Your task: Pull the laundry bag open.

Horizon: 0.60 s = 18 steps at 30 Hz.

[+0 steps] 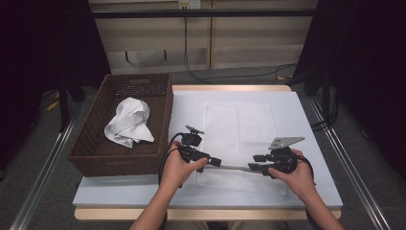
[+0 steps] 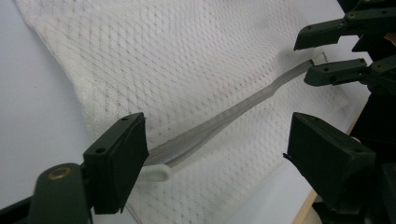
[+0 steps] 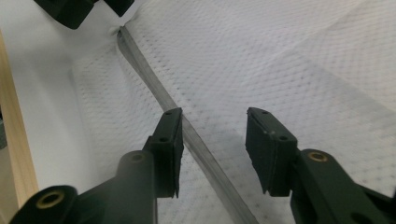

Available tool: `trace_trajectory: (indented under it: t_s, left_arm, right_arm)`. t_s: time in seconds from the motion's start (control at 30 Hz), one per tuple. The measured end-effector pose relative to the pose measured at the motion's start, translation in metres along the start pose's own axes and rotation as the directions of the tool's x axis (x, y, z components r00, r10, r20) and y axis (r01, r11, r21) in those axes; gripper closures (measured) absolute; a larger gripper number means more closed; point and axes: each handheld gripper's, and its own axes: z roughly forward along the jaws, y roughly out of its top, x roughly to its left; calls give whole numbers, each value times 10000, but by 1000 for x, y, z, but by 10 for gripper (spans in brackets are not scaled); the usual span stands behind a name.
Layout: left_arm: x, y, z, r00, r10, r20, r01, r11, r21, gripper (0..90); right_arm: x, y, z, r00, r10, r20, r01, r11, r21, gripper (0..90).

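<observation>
A white mesh bag (image 1: 238,125) lies flat on the white table top (image 1: 306,139). Its grey zipper (image 1: 234,168) runs along the near edge. My left gripper (image 1: 214,161) is at the zipper's left end and my right gripper (image 1: 254,162) at its right end, the two pointing at each other. In the left gripper view the jaws (image 2: 215,135) stand wide apart over the zipper (image 2: 224,114), and the white pull tab (image 2: 156,173) lies beside the left pad. In the right gripper view the jaws (image 3: 214,128) are open, with the zipper (image 3: 149,70) passing just under the left pad.
A brown wicker basket (image 1: 91,143) stands at the table's left side with a crumpled white cloth (image 1: 128,122) in it. The table's wooden front edge (image 1: 206,213) is close behind my hands. Cables lie on the floor beyond the table.
</observation>
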Motion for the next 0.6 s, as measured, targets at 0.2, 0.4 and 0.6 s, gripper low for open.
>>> trace_trajectory:
  t_s: [0.2,0.4,0.6]
  left_arm:
    - [-1,-2,3,9999,-133,5,133,9999,-15,189]
    - [-1,-2,3,9997,-243,-25,243,9996,-144,179]
    - [1,-3,3,10000,7,-30,-7,10000,51,176]
  right_arm:
    - [7,2,13,9987,-506,-103,508,9984,232,651]
    - [11,6,23,9971,-690,-310,700,9971,295,657]
    - [16,10,36,9954,-869,-401,889,9948,499,673]
